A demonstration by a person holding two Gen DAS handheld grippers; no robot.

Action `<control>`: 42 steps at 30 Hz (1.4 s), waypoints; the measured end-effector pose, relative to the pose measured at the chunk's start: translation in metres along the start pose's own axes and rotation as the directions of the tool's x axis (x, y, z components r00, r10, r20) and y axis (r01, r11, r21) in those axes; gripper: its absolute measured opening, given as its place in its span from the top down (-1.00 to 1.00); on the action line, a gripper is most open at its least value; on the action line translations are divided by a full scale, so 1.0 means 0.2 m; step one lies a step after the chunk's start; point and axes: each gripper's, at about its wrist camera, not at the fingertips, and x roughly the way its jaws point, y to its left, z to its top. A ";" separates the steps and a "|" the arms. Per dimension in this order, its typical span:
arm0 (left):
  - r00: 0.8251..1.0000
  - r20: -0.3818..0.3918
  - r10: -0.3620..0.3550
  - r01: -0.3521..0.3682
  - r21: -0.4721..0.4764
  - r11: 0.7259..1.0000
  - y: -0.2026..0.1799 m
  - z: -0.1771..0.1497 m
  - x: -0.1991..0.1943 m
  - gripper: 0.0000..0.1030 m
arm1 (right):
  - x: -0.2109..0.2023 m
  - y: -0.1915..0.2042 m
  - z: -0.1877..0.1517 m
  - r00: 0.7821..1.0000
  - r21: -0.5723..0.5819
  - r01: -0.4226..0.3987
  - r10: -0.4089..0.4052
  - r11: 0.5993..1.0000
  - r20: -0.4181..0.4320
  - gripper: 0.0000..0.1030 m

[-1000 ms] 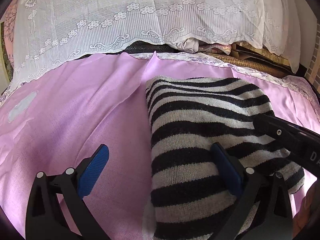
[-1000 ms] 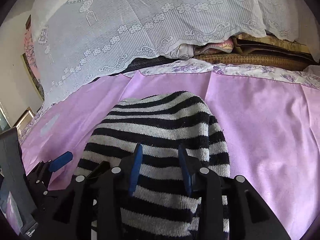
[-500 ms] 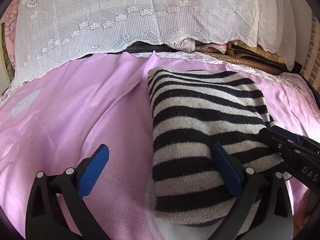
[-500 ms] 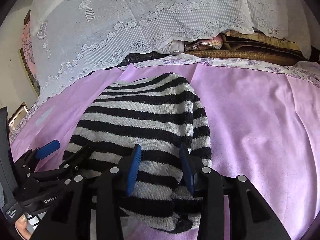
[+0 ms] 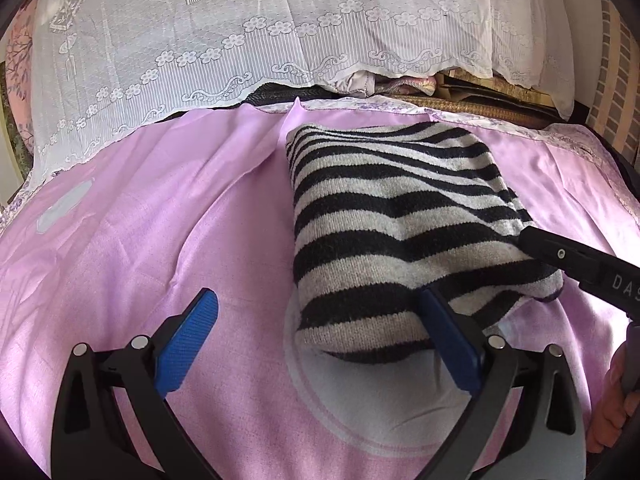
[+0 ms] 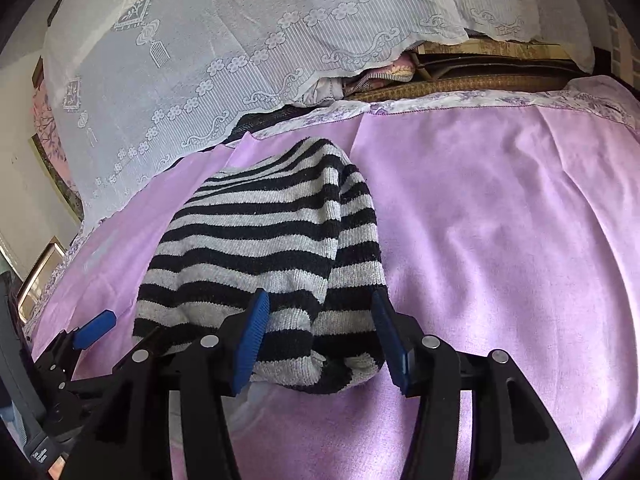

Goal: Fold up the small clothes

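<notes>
A black-and-grey striped knit garment lies folded in a thick bundle on the pink sheet; it also shows in the right wrist view. My left gripper is open and empty, its right finger beside the bundle's near-left corner. My right gripper is open, its blue pads on either side of the bundle's near edge without pinching it. The right gripper's black finger rests at the bundle's right side in the left wrist view.
A white lace cloth covers a stack along the far edge of the bed. Woven mats and folded fabric lie under it at the back right. A grey print marks the sheet near me.
The right gripper opened and released the striped garment. Both grippers drew back toward me, and the folded bundle now lies farther away on the sheet.
</notes>
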 end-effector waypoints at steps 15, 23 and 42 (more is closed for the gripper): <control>0.999 -0.024 -0.032 0.031 -0.034 0.999 0.04 -0.06 -0.05 -0.91 | 0.03 -0.07 -0.04 1.000 0.069 -0.005 0.007 0.998 -0.023 -0.72; 0.988 0.002 -0.154 0.153 -0.122 0.981 0.12 -0.05 -0.12 -0.91 | -0.03 -0.14 -0.07 0.996 0.155 -0.083 0.088 0.984 -0.026 -0.72; 0.919 -0.103 -0.380 0.331 -0.321 0.887 0.20 0.12 0.25 -0.91 | 0.14 -0.33 0.11 0.970 0.333 -0.217 0.240 0.918 -0.029 -0.72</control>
